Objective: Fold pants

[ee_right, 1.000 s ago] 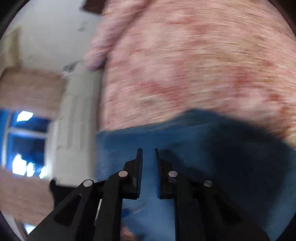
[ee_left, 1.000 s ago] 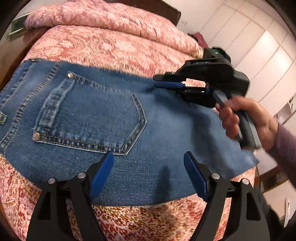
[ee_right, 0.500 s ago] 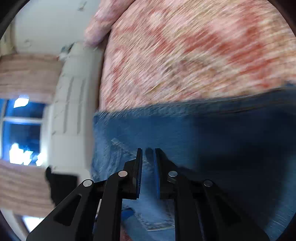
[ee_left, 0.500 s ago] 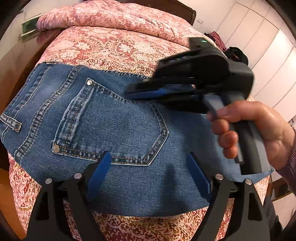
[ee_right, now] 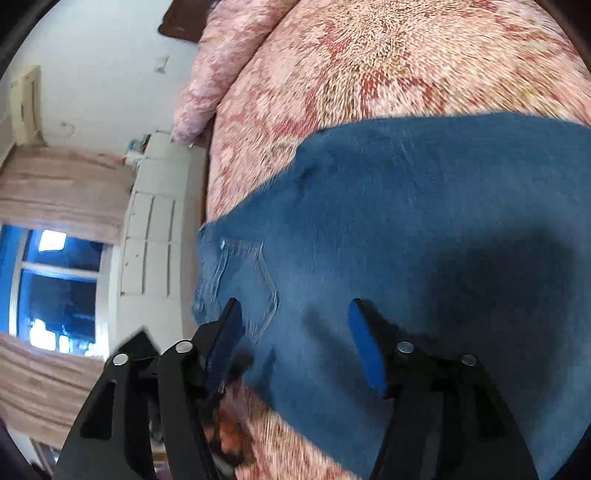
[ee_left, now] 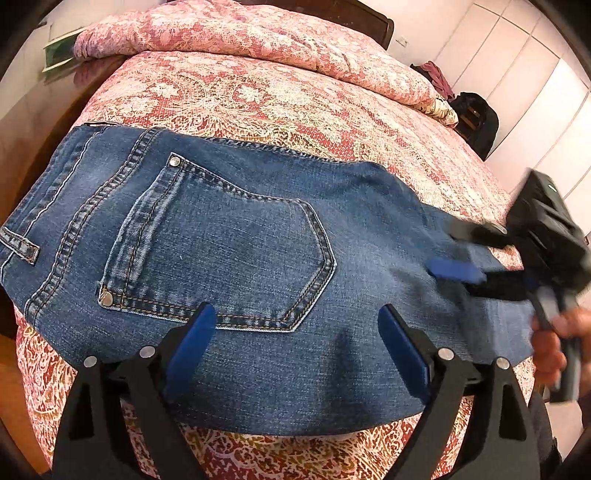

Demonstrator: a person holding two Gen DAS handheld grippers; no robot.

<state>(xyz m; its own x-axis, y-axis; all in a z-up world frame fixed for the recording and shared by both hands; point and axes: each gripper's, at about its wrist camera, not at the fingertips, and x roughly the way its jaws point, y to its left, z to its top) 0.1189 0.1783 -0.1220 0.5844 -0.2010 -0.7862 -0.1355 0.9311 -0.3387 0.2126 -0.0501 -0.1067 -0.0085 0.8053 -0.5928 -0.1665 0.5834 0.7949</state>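
Note:
Folded blue jeans (ee_left: 240, 251) lie flat on a bed with a red-and-white patterned bedspread (ee_left: 295, 103), back pocket up and waistband to the left. My left gripper (ee_left: 295, 328) is open and empty, hovering over the near edge of the jeans. My right gripper (ee_right: 295, 328) is open and empty above the jeans' right part (ee_right: 406, 221); it also shows blurred at the right in the left wrist view (ee_left: 461, 254).
A pink pillow roll (ee_left: 240, 33) lies at the head of the bed against a dark headboard (ee_left: 369, 14). White wardrobe doors (ee_left: 535, 92) stand at the right. A white dresser (ee_right: 155, 221) and a window (ee_right: 48, 280) are beside the bed.
My right gripper opened, let go of the jeans and pulled back to the right. The jeans now lie flat. My left gripper stayed open and rose a little.

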